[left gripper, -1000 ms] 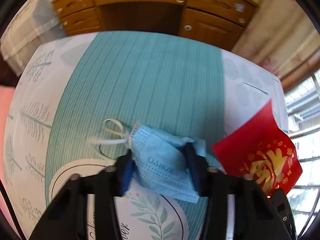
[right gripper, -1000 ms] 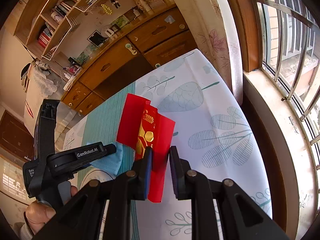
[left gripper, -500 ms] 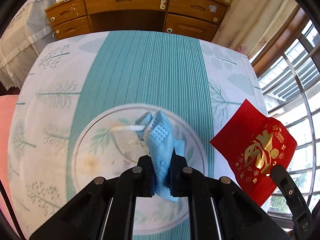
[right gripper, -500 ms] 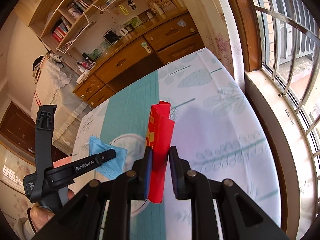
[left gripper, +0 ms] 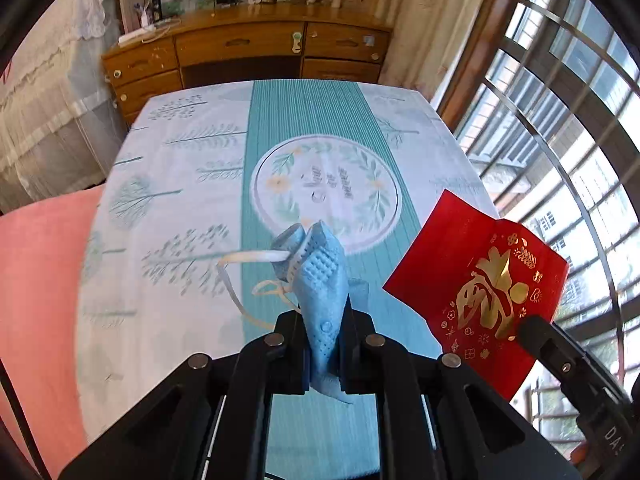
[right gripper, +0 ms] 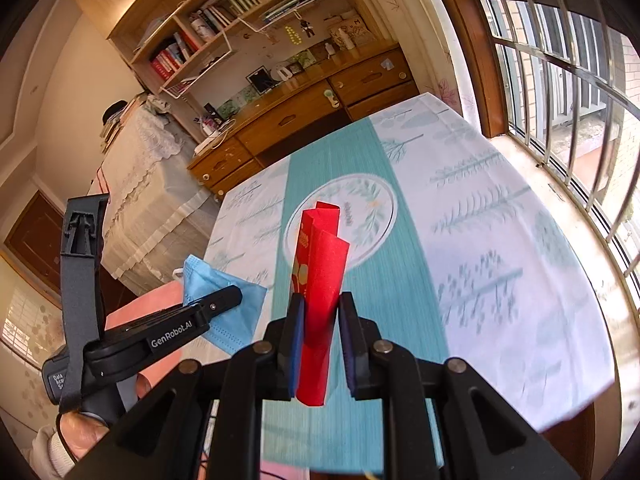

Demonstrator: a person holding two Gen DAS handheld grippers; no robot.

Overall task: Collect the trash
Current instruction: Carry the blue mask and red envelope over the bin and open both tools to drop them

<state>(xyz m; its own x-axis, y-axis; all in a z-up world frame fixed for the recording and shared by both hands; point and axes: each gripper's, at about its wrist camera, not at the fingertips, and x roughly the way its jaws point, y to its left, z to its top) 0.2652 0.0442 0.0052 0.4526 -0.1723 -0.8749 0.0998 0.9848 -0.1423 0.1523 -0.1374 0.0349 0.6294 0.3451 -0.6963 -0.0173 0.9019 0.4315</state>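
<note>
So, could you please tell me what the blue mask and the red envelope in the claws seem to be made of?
The blue mask in the left claw looks like soft non-woven fabric, matte: embossed dot grid, limp folds, white elastic ear loops. The red envelope in the right claw looks like thin paper or card with a slight sheen and metallic gold print; it holds creases and curls stiffly.

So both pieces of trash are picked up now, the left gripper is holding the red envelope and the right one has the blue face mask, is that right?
Both are picked up, but swapped. In the left wrist view the left gripper is shut on the blue face mask; in the right wrist view the right gripper is shut on the red envelope.
</note>
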